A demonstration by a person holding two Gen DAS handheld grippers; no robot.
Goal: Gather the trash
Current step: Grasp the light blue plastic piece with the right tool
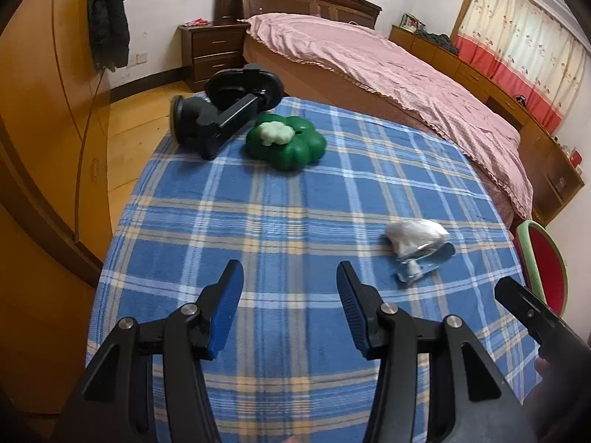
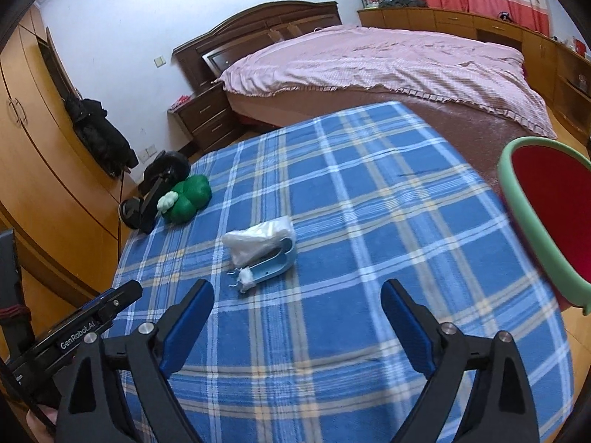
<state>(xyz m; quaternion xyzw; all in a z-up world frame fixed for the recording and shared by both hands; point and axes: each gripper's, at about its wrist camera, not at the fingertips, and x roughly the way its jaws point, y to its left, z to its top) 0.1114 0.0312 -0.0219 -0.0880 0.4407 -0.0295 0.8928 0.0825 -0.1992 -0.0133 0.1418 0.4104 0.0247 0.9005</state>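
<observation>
On the blue plaid tablecloth (image 1: 288, 199) lies a crumpled clear plastic bag (image 1: 415, 234) (image 2: 258, 240) on top of a light blue plastic piece (image 1: 430, 262) (image 2: 275, 264), with a small white wad (image 2: 246, 276) at its near end. My left gripper (image 1: 288, 265) hovers open over bare cloth, the bag ahead to its right. My right gripper (image 2: 299, 284) stands wide open with nothing between its fingers; the trash pile lies just ahead and slightly left. A red bin with a green rim (image 2: 526, 221) (image 1: 524, 247) stands off the table's right side.
At the far left corner of the table sit a green clover-shaped object (image 1: 291, 144) (image 2: 190, 199) with a pale lump on it and a black suction-cup holder (image 1: 221, 114) (image 2: 159, 188). Beyond are a pink-covered bed (image 1: 388, 70), a nightstand and wooden wardrobes.
</observation>
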